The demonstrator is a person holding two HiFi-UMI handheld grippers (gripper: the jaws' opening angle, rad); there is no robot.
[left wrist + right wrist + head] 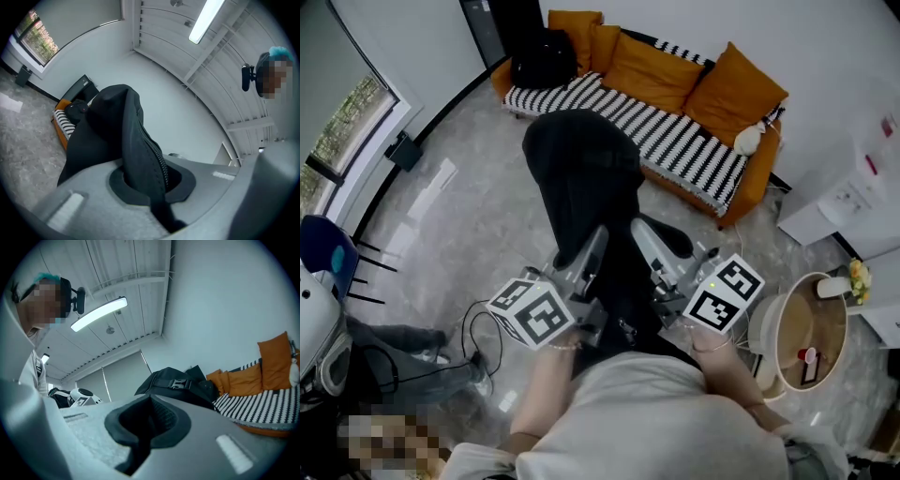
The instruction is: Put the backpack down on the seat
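A black backpack [581, 178] hangs in the air over the grey floor, in front of the sofa's black-and-white striped seat [675, 141]. My left gripper [598, 234] is shut on a zipped edge of the backpack [112, 126], whose fabric runs down between the closed jaws. My right gripper [639, 230] grips it from the other side, jaws closed with dark fabric pinched in the slot. In the right gripper view the backpack [173, 383] bulges just beyond the jaws, with the sofa seat [262, 404] behind it. The backpack's lower part is hidden behind the grippers and my arms.
Orange cushions [652, 70] line the sofa back. Another black bag [544, 58] sits at its far left end and a white plush toy [750, 139] at its right arm. A round side table [811, 328] and white cabinet [853, 197] stand right; a blue chair [328, 248] and cables [478, 328] left.
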